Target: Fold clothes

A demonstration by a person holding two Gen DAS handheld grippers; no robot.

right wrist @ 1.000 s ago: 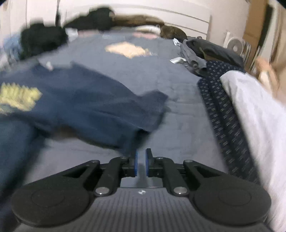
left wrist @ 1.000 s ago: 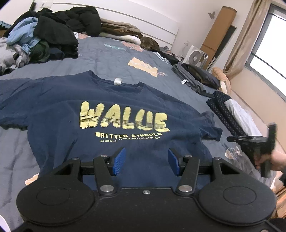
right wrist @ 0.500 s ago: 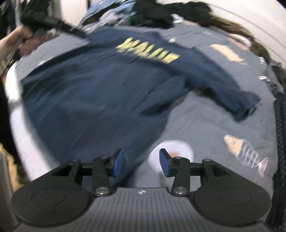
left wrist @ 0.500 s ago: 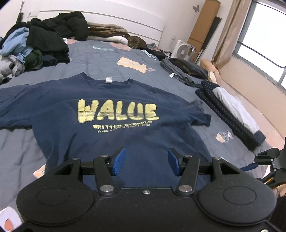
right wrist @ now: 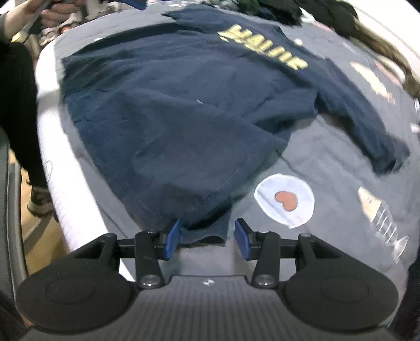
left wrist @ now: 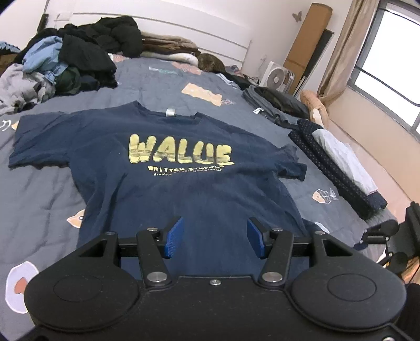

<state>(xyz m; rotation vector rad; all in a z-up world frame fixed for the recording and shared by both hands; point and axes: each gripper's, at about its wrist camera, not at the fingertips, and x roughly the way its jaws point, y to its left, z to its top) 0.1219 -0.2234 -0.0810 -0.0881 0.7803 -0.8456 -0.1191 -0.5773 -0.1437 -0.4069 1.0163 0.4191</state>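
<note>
A navy T-shirt (left wrist: 183, 168) with yellow "WALUE" lettering lies spread face up on the grey-blue bedspread (left wrist: 39, 188). My left gripper (left wrist: 214, 240) hovers open over the shirt's lower hem, holding nothing. In the right wrist view the same T-shirt (right wrist: 183, 118) is seen from its right hem corner. My right gripper (right wrist: 207, 238) is open there, and the hem corner lies between its blue pads (right wrist: 242, 240). The right gripper (left wrist: 378, 233) also shows at the right edge of the left wrist view.
A heap of dark and light clothes (left wrist: 65, 65) sits at the bed's far left. Folded garments (left wrist: 336, 162) line the right edge, with a fan (left wrist: 277, 77) and a window (left wrist: 388, 65) beyond. The bed's white edge (right wrist: 52, 147) and a person's hand (right wrist: 31, 13) are at left.
My right gripper opened, swung from the right sleeve round to the hem corner, and moved in closer. The left gripper stayed open and drew back slightly over the hem.
</note>
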